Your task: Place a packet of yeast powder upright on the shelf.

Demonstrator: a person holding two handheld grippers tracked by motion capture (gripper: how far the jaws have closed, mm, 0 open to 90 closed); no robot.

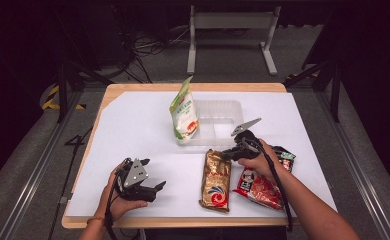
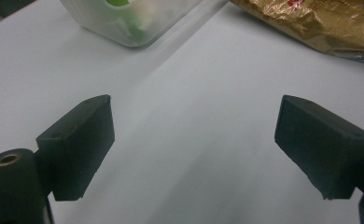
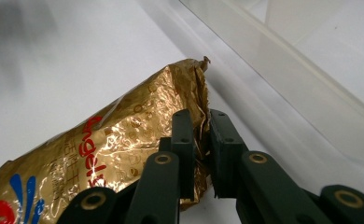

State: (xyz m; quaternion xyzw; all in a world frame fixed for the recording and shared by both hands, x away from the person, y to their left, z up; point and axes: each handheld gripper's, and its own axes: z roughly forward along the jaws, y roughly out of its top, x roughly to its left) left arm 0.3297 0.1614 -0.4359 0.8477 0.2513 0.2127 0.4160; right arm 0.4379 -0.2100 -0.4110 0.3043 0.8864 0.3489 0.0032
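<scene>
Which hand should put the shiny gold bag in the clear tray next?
The right. Its tongs already pinch the gold bag's edge, right beside the clear tray. The left tongs sit open over bare table, holding nothing.

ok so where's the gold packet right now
In the high view the gold packet lies at the table's near edge, just left of the red packet, below the clear tray; the right hand-held gripper pinches its top edge.

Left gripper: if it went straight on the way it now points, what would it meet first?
Probably bare white table first. The left gripper stands open and empty. Beyond it lie the clear plastic tray with the green-and-white pouch, and the gold packet off to one side; depth is hard to judge.
</scene>
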